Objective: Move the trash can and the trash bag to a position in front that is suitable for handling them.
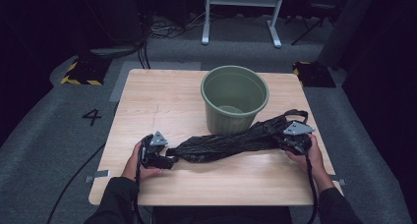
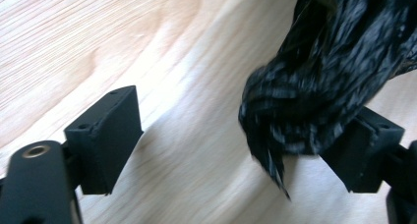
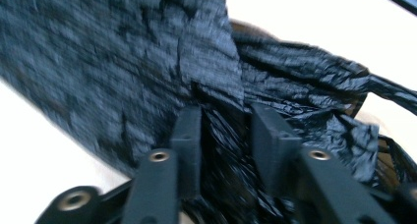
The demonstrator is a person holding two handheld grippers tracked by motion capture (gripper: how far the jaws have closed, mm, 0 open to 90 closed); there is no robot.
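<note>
A crumpled black plastic bag point(image 1: 226, 143) lies stretched across the wooden table point(image 1: 157, 96), in front of a green bucket point(image 1: 231, 122). My left gripper point(image 1: 169, 161) sits at the bag's left end. In the left gripper view its jaws stand wide open point(image 2: 236, 135), and the bag's bunched end point(image 2: 319, 86) rests against the right jaw while the left jaw is bare. My right gripper point(image 1: 285, 140) is at the bag's right end. In the right gripper view its narrow-set jaws point(image 3: 221, 116) pinch gathered plastic of the bag point(image 3: 123, 62).
The bucket stands upright at the middle back of the table, its inside nearly bare. A loop of the bag point(image 1: 295, 113) curls beside the bucket's right. A white frame point(image 1: 241, 8) and cables stand on the floor beyond the table.
</note>
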